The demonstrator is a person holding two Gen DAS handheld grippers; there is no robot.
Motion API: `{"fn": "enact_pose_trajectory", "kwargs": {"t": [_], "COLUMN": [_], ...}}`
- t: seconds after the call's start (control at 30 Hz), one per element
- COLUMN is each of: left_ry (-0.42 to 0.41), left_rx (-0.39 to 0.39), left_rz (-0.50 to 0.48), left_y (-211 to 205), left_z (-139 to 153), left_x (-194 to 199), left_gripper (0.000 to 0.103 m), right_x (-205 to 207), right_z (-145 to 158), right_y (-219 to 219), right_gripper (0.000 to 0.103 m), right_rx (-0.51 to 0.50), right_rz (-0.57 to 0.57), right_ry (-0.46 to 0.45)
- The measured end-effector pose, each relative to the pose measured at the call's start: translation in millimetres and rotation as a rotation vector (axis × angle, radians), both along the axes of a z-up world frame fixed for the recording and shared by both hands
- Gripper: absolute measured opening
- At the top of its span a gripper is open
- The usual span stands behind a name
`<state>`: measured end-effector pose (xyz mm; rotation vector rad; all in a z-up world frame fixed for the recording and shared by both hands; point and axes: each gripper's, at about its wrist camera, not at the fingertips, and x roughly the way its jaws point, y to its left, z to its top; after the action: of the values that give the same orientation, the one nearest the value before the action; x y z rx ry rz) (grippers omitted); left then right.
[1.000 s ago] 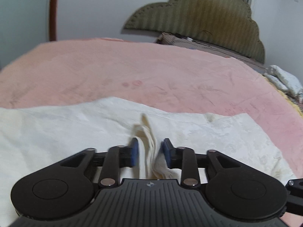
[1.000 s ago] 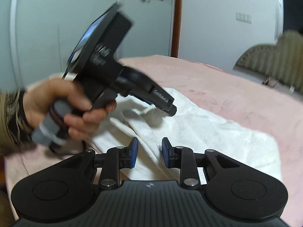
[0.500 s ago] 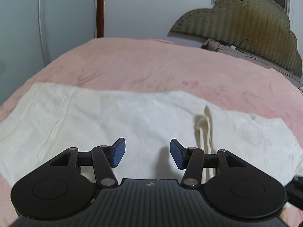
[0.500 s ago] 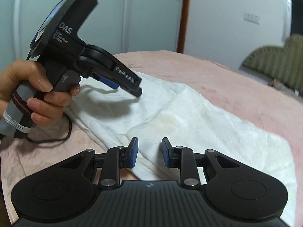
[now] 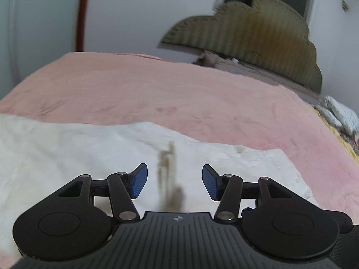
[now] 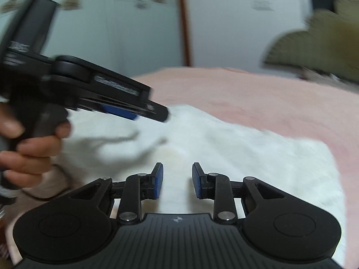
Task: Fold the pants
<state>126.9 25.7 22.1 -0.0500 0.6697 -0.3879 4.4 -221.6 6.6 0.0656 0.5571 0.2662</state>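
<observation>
The white pants (image 5: 78, 148) lie spread flat on the pink bed cover (image 5: 179, 94). My left gripper (image 5: 175, 185) hovers over them, open, its blue pads well apart and touching nothing. A thin drawstring (image 5: 167, 165) of the pants lies on the cloth just ahead of the gap, blurred. In the right wrist view my right gripper (image 6: 177, 180) is low over the pants (image 6: 246, 157), open by a narrow gap with nothing between the pads. The left gripper (image 6: 154, 113) shows there at the upper left, held by a hand (image 6: 29, 154).
An olive padded headboard (image 5: 246, 33) stands at the bed's far end, with a crumpled patterned cloth (image 5: 338, 114) at the right edge. Pale wardrobe doors (image 6: 112, 33) and a brown door frame (image 6: 185, 22) stand behind the bed. Bare pink cover stretches beyond the pants.
My left gripper has let go of the drawstring bunch it had between its pads, opened wide and lifted. The right gripper has shifted across the pants, its gap unchanged.
</observation>
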Motion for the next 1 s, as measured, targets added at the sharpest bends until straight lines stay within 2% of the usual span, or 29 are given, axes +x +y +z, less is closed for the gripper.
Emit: {"fn": "enact_pose_trajectory", "kwargs": {"t": [0.07,0.17,0.23,0.3,0.4,0.5,0.57,0.6,0.7,0.8,0.87,0.93,1.0], "left_ry": [0.02,0.031,0.001,-0.021,-0.041,-0.08,-0.096,-0.096,-0.082,-0.064,-0.079,-0.106,-0.128], "left_rx": [0.049,0.184,0.207,0.219,0.256,0.289,0.302,0.299,0.272,0.237,0.235,0.246,0.262], "left_rz": [-0.005,0.029,0.025,0.008,0.005,0.004,0.002,0.001,0.012,0.036,0.044,0.046,0.036], "left_y": [-17.6,-35.8,-38.2,-40.0,-44.8,-47.9,-48.1,-47.3,-41.4,-35.9,-34.5,-35.4,-38.3], "left_z": [-9.2,-29.9,-35.7,-38.1,-46.1,-51.8,-53.6,-53.9,-54.7,-50.7,-48.6,-46.9,-47.2], "left_x": [9.3,16.7,10.1,3.7,-1.9,-6.6,-8.4,-8.3,-5.6,-6.9,-13.8,-21.8,-27.7], "left_gripper": [0.058,0.057,0.058,0.06,0.065,0.069,0.072,0.073,0.079,0.078,0.077,0.078,0.078], "right_x": [4.1,-8.1,-8.3,1.9,39.2,76.9,88.0,88.7,74.2,40.3,14.0,-9.9,-31.3], "right_z": [-8.8,0.9,11.4,20.8,27.9,17.6,5.0,3.2,13.0,20.6,25.6,31.6,35.7], "right_y": [-5.2,-16.0,-30.4,-50.8,-78.0,-91.6,-96.7,-100.6,-103.6,-95.7,-89.7,-82.5,-76.7], "right_gripper": [0.027,0.028,0.028,0.029,0.031,0.031,0.031,0.032,0.033,0.034,0.041,0.047,0.053], "right_rx": [-0.013,-0.036,-0.09,-0.114,-0.125,-0.145,-0.236,-0.256,-0.254,-0.196,-0.139,-0.147,-0.18], "right_rz": [0.001,-0.026,-0.095,-0.165,-0.184,-0.158,-0.2,-0.217,-0.308,-0.252,-0.186,-0.168,-0.21], "right_ry": [0.067,-0.001,-0.045,-0.045,0.011,0.119,0.191,0.182,0.124,0.056,0.041,0.008,-0.048]}}
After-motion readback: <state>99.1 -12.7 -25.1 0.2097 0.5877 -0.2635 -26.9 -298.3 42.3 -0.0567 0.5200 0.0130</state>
